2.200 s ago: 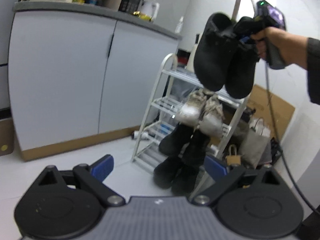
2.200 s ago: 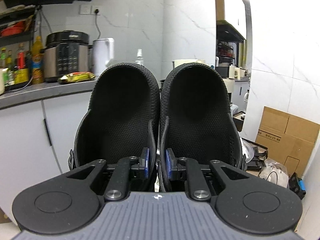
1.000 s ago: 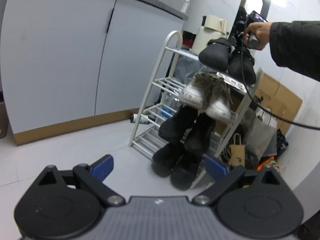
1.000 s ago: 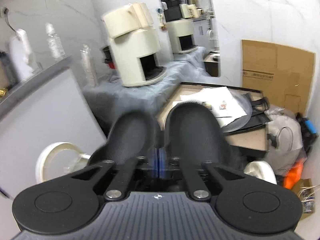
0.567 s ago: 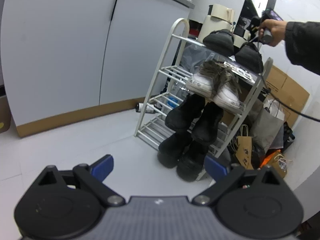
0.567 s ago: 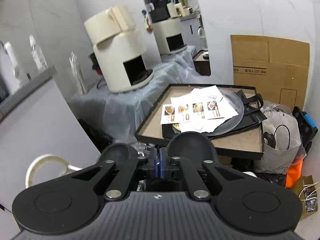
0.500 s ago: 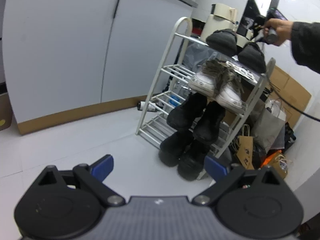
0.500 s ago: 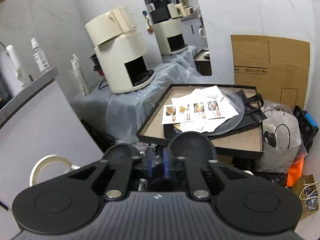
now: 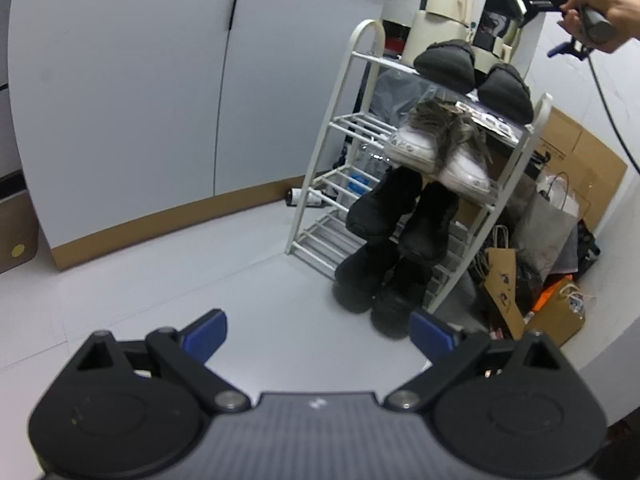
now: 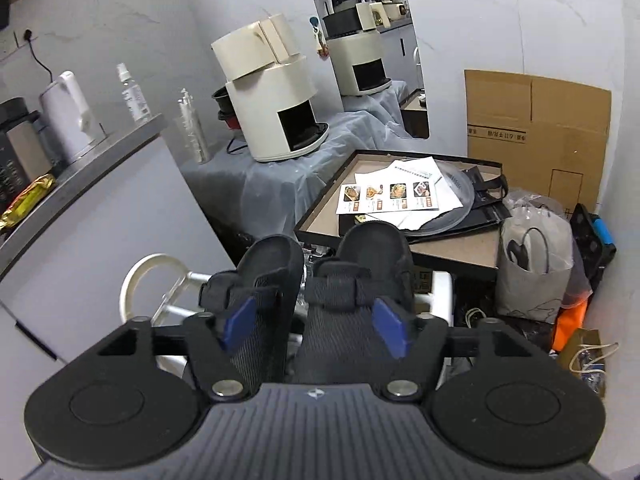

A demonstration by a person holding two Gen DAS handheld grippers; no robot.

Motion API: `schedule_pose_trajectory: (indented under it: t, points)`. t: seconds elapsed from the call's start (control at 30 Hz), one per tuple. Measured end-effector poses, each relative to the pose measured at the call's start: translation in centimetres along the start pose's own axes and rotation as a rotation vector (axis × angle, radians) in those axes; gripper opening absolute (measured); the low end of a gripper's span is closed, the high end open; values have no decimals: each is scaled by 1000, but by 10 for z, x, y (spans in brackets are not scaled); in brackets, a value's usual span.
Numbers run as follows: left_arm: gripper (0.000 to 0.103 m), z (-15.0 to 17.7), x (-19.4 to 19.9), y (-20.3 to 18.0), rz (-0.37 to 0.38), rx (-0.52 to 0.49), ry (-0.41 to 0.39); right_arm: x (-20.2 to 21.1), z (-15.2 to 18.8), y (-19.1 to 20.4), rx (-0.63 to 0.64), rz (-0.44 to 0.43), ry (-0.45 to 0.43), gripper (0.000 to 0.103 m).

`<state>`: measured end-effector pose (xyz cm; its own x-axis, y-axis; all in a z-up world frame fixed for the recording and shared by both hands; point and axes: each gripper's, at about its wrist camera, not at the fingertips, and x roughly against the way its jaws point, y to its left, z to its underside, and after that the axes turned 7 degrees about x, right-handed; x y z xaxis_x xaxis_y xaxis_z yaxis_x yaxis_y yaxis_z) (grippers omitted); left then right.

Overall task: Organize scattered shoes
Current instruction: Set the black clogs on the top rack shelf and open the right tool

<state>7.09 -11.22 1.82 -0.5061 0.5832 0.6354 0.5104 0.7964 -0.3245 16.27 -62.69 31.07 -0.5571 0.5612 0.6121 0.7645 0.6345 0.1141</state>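
A pair of black slip-on shoes [image 10: 324, 280] rests side by side on the top shelf of the white shoe rack [image 9: 352, 80]; it also shows in the left wrist view [image 9: 472, 76]. My right gripper [image 10: 316, 328] is open just above and behind the pair, apart from it. In the left wrist view the right gripper [image 9: 556, 4] is held high, back from the rack. White sneakers [image 9: 436, 152] and two pairs of black boots [image 9: 400, 220] fill the lower shelves. My left gripper [image 9: 318, 332] is open and empty over the floor.
White cabinets [image 9: 140, 92] stand left of the rack. Paper bags [image 9: 556, 312] and cardboard [image 10: 536, 136] crowd the right. A cream appliance [image 10: 272, 96] and a tray of leaflets [image 10: 396, 196] sit behind the rack. A bottle [image 9: 304, 196] lies on the floor.
My right gripper lowered the black pair onto the top shelf, opened its jaws and drew back and upward. The left gripper drifted slightly and stayed open.
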Motion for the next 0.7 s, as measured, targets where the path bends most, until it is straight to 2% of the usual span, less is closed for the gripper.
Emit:
schedule_pose_trajectory:
  t: [0.2, 0.3, 0.43, 0.7]
  points:
    - [99, 0, 13, -2, -17, -32, 12, 50, 7, -11, -72, 23, -17, 93]
    - [99, 0, 22, -1, -19, -33, 17, 70, 10, -12, -95, -13, -1, 95]
    - [100, 1, 35, 3, -25, -65, 0, 90, 19, -10, -103, 14, -11, 97]
    - [100, 1, 58, 24, -44, -35, -27, 128, 32, -8, -87, 7, -23, 100]
